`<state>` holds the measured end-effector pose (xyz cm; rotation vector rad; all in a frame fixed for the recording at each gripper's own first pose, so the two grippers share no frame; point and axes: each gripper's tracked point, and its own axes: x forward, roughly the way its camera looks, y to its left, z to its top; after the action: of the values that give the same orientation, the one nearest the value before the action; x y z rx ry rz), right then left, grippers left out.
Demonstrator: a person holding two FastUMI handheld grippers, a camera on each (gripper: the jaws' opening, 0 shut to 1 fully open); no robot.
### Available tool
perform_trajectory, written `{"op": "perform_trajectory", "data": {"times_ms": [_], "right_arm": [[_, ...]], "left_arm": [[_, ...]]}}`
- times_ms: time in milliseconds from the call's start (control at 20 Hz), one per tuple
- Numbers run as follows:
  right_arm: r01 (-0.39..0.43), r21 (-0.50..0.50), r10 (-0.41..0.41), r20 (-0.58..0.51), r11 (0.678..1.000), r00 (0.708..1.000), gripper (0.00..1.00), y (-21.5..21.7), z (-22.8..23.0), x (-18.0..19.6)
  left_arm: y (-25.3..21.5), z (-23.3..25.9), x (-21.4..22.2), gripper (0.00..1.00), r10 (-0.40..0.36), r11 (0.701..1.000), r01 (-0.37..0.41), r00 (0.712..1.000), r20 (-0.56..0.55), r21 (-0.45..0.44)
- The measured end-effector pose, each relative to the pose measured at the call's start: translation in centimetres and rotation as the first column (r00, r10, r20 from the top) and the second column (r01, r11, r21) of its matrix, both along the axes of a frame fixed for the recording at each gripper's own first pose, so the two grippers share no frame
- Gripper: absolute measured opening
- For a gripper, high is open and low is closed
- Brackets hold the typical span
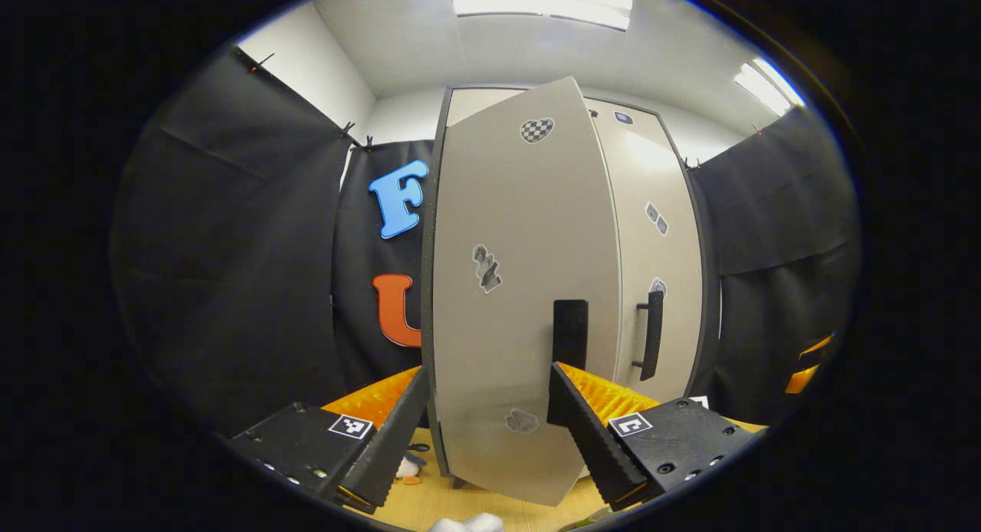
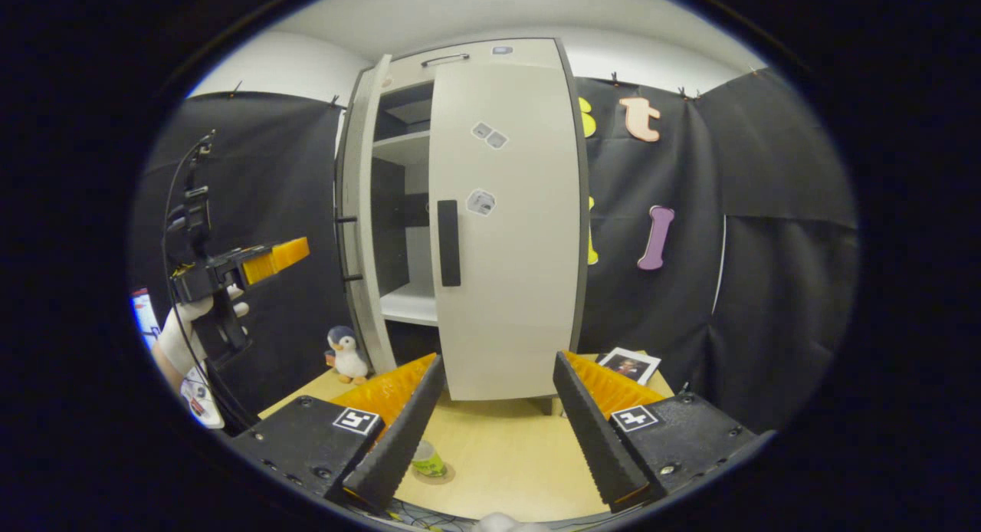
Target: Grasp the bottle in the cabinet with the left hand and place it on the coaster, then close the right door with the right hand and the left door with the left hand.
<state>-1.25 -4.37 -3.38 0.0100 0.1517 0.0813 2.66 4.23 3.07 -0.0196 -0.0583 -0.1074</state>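
Bottle [image 2: 427,459] stands on the coaster [image 2: 438,474] near the table's [image 2: 506,455] front edge. Left door [image 1: 521,302] ajar, right door [image 2: 506,233] closed. Left claw [image 1: 487,417] and right claw [image 2: 494,409] both spread, empty.

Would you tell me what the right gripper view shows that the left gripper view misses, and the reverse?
Right gripper view: the bottle on its coaster, a penguin toy, the cabinet shelves, the left gripper. Left gripper view: the left door face-on, up close, its checkered heart sticker. Both: the right door, the wooden table.
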Motion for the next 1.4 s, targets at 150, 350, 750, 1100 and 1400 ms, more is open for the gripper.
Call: {"op": "perform_trajectory", "data": {"times_ms": [150,350,750,1100,1400], "right_arm": [[0.002,-0.002,-0.002,0.004,1.000,1.000,0.95,0.1,0.2,0.0],[0.001,-0.003,-0.001,0.018,1.000,1.000,0.95,0.7,0.5,0.3],[0.015,-0.004,-0.015,0.057,1.000,0.998,0.96,1.8,1.3,0.6],[0.068,0.021,-0.069,0.073,0.997,0.995,0.94,1.0,1.1,0.9],[0.086,0.009,-0.086,0.082,0.996,0.993,0.94,1.3,0.2,0.5]], "left_arm": [[0.2,-0.4,-0.8,0.96,0.008,1.000,-0.007,1.000,-0.008,0.014],[-0.2,-0.6,-2.1,0.96,-0.002,1.000,0.001,0.999,-0.032,-0.018],[-0.4,-1.0,-5.2,0.96,0.012,1.000,-0.014,0.998,-0.064,-0.025],[0.5,-2.3,-9.5,0.96,0.075,0.996,-0.072,0.994,-0.075,0.049],[0.5,-5.0,-12.3,0.96,0.103,0.994,-0.099,0.988,-0.115,0.044]]}}
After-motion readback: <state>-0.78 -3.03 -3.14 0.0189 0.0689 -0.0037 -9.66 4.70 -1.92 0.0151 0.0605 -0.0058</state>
